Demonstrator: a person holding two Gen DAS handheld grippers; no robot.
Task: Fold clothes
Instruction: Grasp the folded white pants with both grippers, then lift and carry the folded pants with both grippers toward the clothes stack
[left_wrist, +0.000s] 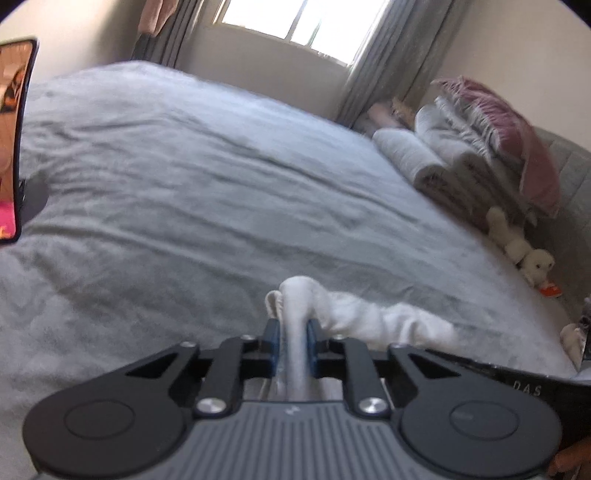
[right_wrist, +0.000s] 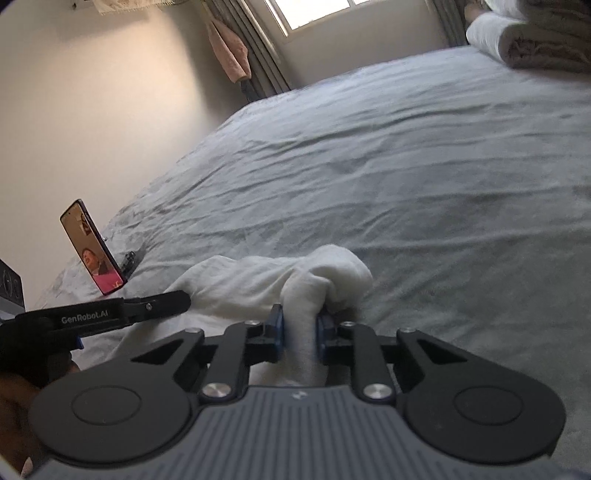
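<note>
A white garment (left_wrist: 369, 317) lies bunched on the grey bedspread (left_wrist: 184, 192), stretched between my two grippers. In the left wrist view my left gripper (left_wrist: 293, 334) is shut on one white bunched end, which stands up between the blue pads. In the right wrist view my right gripper (right_wrist: 301, 325) is shut on the other end of the white garment (right_wrist: 240, 284), a thick fold squeezed between its pads. The left gripper's black body (right_wrist: 110, 314) shows at the left of that view, close beside the cloth.
A phone (right_wrist: 94, 247) stands propped at the bed's left edge, its screen lit. Folded towels and pillows (left_wrist: 472, 147) are stacked at the head of the bed, with a soft toy (left_wrist: 524, 251) below them. Curtains (left_wrist: 391, 55) and a window lie beyond the far edge.
</note>
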